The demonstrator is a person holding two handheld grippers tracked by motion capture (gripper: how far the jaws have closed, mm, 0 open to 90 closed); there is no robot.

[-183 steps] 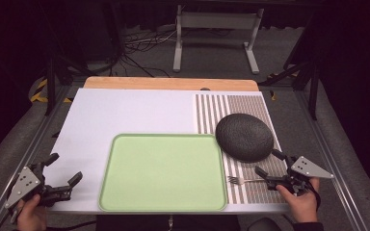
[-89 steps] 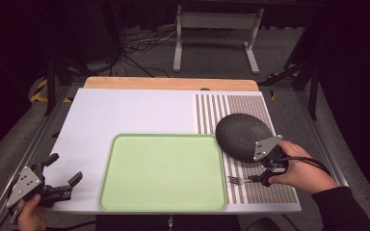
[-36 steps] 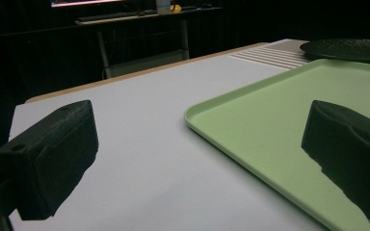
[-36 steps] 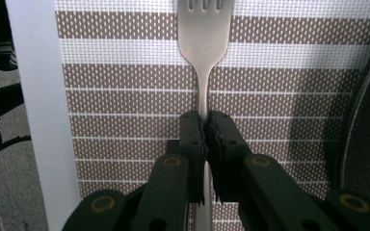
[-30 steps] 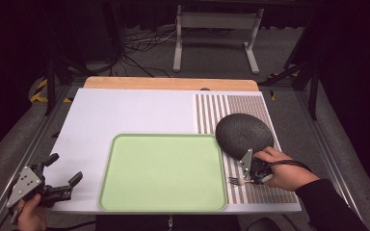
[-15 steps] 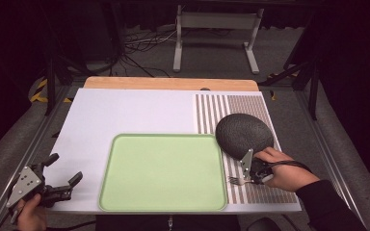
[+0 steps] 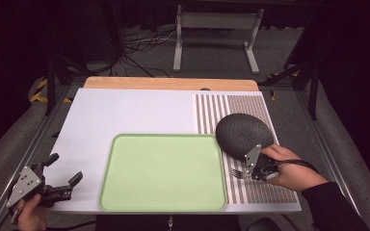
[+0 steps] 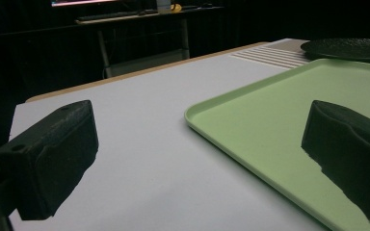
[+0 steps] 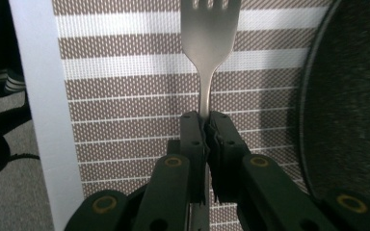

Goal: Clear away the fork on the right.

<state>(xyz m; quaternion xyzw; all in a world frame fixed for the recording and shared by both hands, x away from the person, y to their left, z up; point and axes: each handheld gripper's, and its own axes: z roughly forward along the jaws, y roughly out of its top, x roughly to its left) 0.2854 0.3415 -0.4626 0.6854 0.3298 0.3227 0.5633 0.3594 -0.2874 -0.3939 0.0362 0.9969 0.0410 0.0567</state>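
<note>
white table (image 7: 125, 115) (striped mat (image 7: 250, 106)) in dark room

Both grippers are black, kinda skeletal linkage builds. The left gripper (image 7: 60, 183) has a grey three-cornered plate (image 7: 25, 184) on top with a few dark screw dots in it, and its two jaws end in chunky matte black blocks with rough, chipped-looking edges; one block has a small hole near its corner. The right gripper (image 7: 247, 172) carries the same sort of grey plate (image 7: 252, 153), plus a black cable (image 7: 296, 162) looping back over the hand. Up close its arms show brass-coloured ringed pivots and small black screws on the narrow pads (image 9: 192, 137). The person's right arm has a dark sleeve (image 7: 335, 208), down to the wrist.
</note>
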